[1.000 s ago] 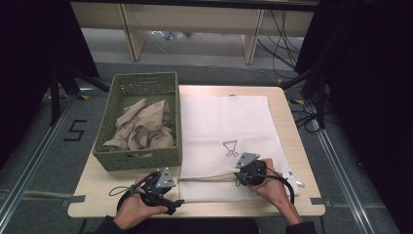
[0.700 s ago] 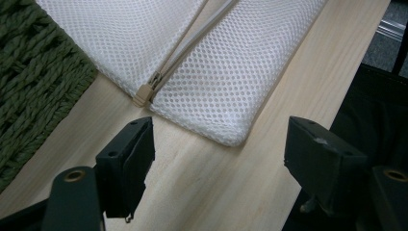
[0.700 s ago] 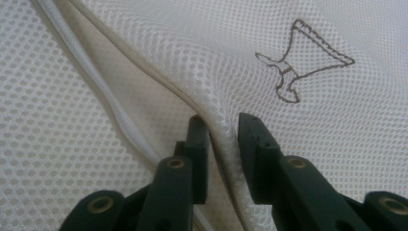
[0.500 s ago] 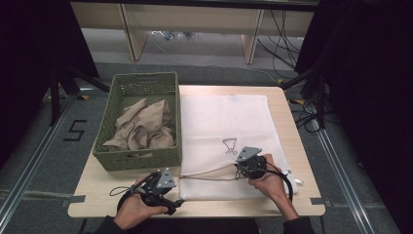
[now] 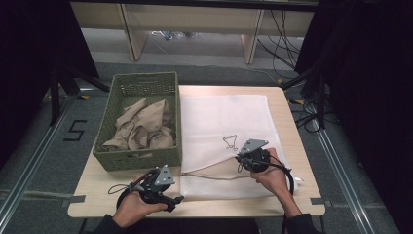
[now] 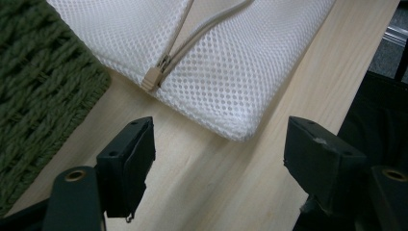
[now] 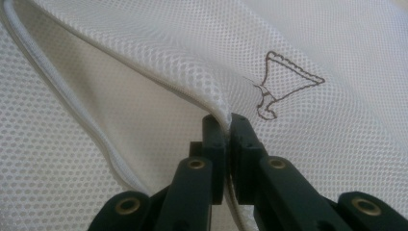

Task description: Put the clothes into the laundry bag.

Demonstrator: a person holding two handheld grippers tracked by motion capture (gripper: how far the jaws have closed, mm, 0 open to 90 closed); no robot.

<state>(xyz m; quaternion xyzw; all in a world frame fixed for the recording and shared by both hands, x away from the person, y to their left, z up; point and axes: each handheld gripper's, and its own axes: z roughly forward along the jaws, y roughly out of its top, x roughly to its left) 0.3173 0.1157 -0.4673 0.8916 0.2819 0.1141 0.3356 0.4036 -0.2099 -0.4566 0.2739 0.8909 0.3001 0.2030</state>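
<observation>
A white mesh laundry bag (image 5: pixel 224 117) lies flat on the wooden table (image 5: pixel 292 146), with a small brown drawing (image 7: pixel 284 86) stitched on it. My right gripper (image 7: pixel 227 125) has just been closing and is now shut on the upper layer at the bag's zipped mouth, holding that edge (image 7: pixel 144 82) a little off the lower layer. In the high view the right gripper (image 5: pixel 242 158) sits over the bag's front part. My left gripper (image 6: pixel 219 149) rests open near the front left corner of the bag (image 6: pixel 231 72), short of the beige zipper pull (image 6: pixel 153 79). Nothing is between its jaws.
A green woven basket (image 5: pixel 136 161) stands left of the bag and holds crumpled beige cloths (image 5: pixel 143 129). Its wall (image 6: pixel 38 86) is close to the left gripper (image 5: pixel 175 200). The table's front edge runs just behind both hands. Cables and shelf legs lie on the floor beyond.
The right gripper's jaws closed on the bag's upper layer and rose slightly, parting the mouth of the bag. The left gripper kept still.
</observation>
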